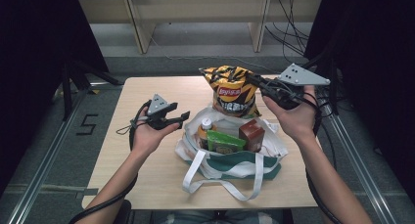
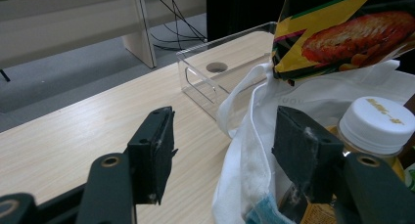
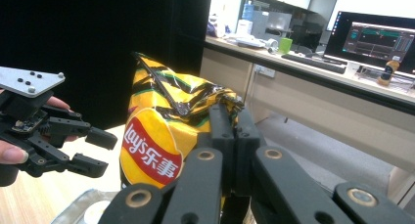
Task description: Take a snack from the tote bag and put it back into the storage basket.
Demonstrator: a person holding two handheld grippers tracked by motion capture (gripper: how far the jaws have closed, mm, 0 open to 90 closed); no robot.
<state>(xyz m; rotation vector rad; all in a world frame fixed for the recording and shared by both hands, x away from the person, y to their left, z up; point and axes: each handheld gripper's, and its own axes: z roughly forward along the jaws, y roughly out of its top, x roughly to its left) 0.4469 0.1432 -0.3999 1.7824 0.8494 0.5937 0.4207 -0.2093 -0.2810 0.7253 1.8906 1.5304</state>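
Observation:
A yellow and black Lay's chip bag (image 1: 232,92) hangs upright over a white and green tote bag (image 1: 230,164) in the middle of the table. My right gripper (image 1: 254,80) is shut on the crinkled top edge of the chip bag (image 3: 156,141), and its jaws (image 3: 230,111) pinch the foil. My left gripper (image 1: 183,117) is open just left of the tote, level with its rim. In the left gripper view its jaws (image 2: 222,131) stand apart with the tote's white cloth (image 2: 244,160) by the right pad, and nothing is gripped.
The tote holds a white-capped bottle (image 1: 205,126), a green packet (image 1: 222,142) and a brown carton (image 1: 252,134). A clear plastic box (image 2: 215,72) stands on the wooden table (image 1: 147,175) behind the tote. Cables lie on the floor beyond the far edge.

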